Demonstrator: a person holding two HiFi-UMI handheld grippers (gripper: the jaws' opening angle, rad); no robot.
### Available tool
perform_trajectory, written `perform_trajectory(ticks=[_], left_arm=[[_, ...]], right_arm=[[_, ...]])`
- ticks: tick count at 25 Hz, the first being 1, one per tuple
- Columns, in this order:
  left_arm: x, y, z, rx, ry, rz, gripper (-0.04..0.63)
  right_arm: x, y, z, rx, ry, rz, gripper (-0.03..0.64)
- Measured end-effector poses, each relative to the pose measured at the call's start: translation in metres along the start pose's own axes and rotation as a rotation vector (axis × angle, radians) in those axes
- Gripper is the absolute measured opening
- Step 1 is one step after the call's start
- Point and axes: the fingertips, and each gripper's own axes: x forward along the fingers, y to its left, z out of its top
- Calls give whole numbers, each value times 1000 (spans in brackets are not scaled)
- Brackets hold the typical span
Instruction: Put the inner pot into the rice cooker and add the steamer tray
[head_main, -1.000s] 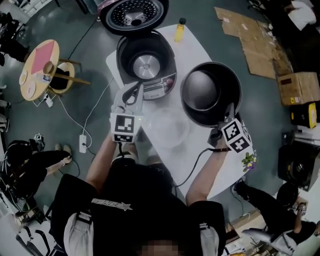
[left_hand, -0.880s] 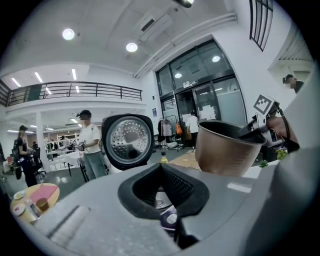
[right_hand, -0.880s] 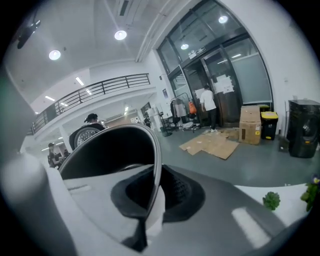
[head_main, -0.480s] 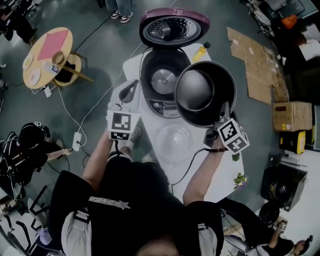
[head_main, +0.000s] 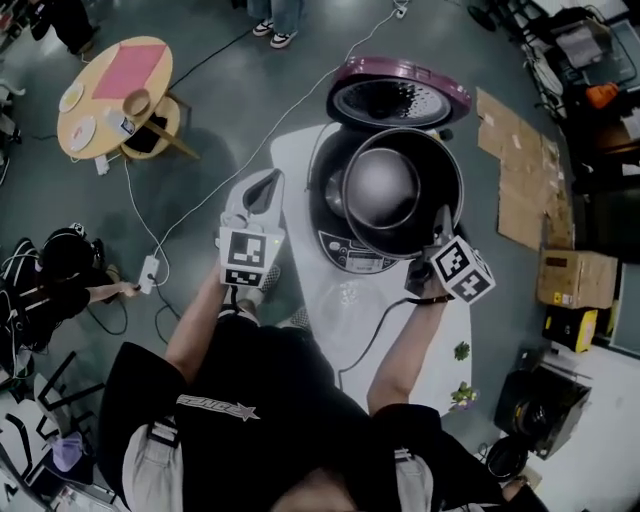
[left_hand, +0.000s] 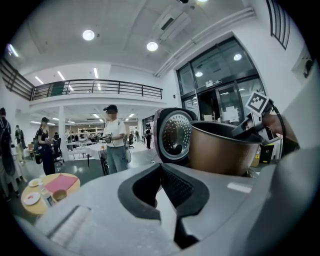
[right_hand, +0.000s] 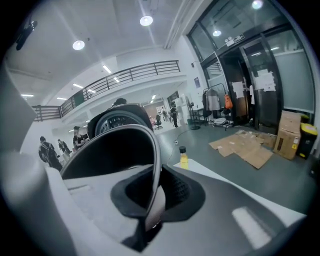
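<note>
The dark inner pot (head_main: 385, 185) hangs over the opening of the rice cooker (head_main: 345, 258), whose purple lid (head_main: 400, 95) stands open behind it. My right gripper (head_main: 438, 222) is shut on the pot's near rim; in the right gripper view the thin rim (right_hand: 155, 165) runs between the pads. My left gripper (head_main: 268, 185) sits left of the cooker, shut and empty. In the left gripper view the bronze side of the pot (left_hand: 220, 150) shows beside the lid (left_hand: 175, 135). A clear steamer tray (head_main: 345, 295) lies on the white table (head_main: 295, 150) in front of the cooker.
A yellow bottle (right_hand: 184, 157) stands on the table beyond the pot. A round wooden table (head_main: 110, 95) is at the far left. Flattened cardboard (head_main: 520, 170) and a box (head_main: 575, 280) lie on the floor at the right. A power strip (head_main: 150, 275) and cables trail at the left.
My right gripper has carried the inner pot leftward, from beside the cooker to above its opening. My left gripper now sits beside the cooker instead of in front of it.
</note>
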Motion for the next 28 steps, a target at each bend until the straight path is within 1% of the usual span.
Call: perform_trajectory(ticks=[6, 12, 22, 28], left_arm=[[8, 11, -17, -28, 33, 9, 11], [17, 13, -34, -50, 67, 4, 11], [34, 1, -58, -67, 120, -23, 11], [41, -3, -63, -74, 134, -32, 11]], right_arm=[[35, 15, -17, -35, 86, 27, 25], [62, 14, -42, -45, 173, 27, 29], [96, 6, -71, -57, 266, 26, 29], [108, 5, -81, -76, 307, 26, 32]])
